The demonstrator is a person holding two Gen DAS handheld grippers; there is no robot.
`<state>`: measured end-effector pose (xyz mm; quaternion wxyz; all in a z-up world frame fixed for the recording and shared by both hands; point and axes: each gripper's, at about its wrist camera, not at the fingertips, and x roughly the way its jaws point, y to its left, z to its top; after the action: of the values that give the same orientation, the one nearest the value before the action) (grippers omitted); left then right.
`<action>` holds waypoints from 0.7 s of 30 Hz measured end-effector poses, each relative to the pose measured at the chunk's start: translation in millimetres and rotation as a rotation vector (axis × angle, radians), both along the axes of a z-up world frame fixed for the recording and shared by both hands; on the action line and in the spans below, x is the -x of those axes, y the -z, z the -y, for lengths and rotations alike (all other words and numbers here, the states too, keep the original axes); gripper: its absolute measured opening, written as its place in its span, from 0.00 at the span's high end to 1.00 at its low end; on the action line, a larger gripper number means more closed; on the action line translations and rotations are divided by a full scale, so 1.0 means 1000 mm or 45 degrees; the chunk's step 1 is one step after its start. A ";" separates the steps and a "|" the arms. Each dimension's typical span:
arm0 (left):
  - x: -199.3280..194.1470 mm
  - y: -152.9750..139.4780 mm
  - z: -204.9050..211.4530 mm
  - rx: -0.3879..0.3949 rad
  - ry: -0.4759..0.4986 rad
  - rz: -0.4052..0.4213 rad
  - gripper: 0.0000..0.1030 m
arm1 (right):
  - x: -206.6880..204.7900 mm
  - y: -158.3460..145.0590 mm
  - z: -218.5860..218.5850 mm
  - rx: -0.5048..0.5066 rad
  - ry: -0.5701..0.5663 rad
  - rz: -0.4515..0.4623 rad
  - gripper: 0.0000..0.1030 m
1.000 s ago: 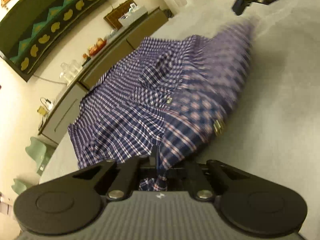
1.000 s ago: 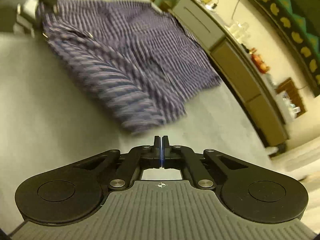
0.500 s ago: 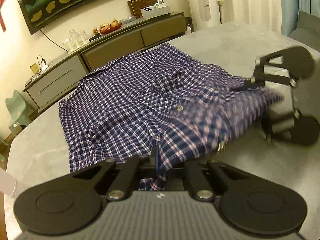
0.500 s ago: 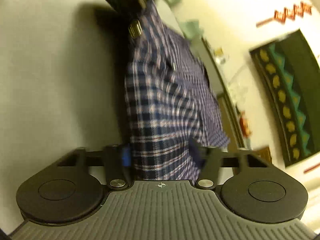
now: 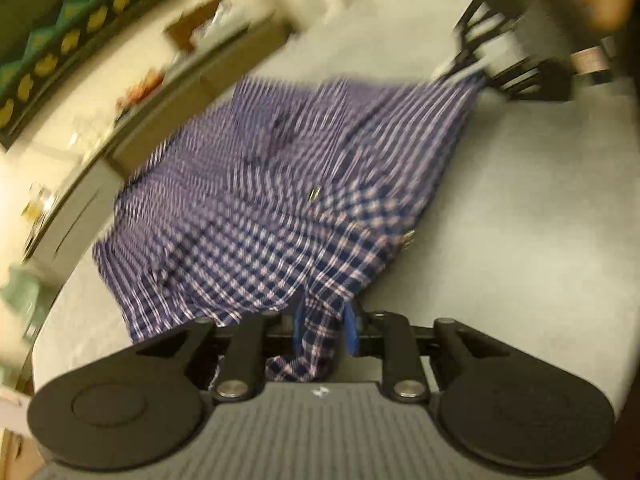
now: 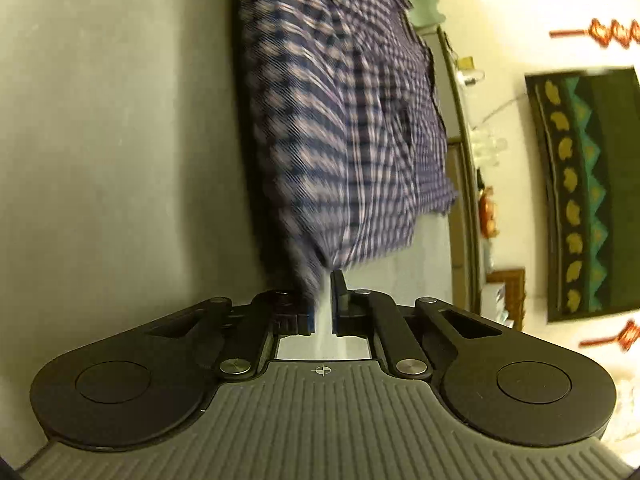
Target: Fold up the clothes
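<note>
A blue and white checked shirt (image 5: 280,184) lies on a grey table (image 5: 540,240). My left gripper (image 5: 322,326) is shut on the shirt's near edge, with cloth bunched between its fingers. In the left wrist view my right gripper (image 5: 464,68) grips the shirt's far corner and lifts it off the table. In the right wrist view the right gripper (image 6: 325,294) has its jaws nearly closed, with the shirt (image 6: 352,120) hanging from the left finger; the view is tilted and blurred.
A long low cabinet (image 5: 168,100) with jars and fruit on top runs along the wall behind the table. A dark wall hanging (image 6: 592,192) with green and yellow patterns is above it. A pale green chair (image 5: 20,292) stands at the left.
The right gripper has closed from wide open onto the shirt's corner and pulled it up and away. The left gripper has kept its hold while its view tilted.
</note>
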<state>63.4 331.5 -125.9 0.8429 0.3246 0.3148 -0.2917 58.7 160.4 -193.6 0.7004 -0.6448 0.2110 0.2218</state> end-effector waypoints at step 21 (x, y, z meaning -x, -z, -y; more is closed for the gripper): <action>-0.186 0.049 -0.086 0.357 -0.681 -0.039 0.56 | -0.204 -0.042 -0.052 -1.026 0.426 -0.650 0.69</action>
<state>249.7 417.3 -174.7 0.9215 0.1060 0.3585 -0.1051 262.5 212.2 -151.2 0.8457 -0.2057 0.3735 0.3209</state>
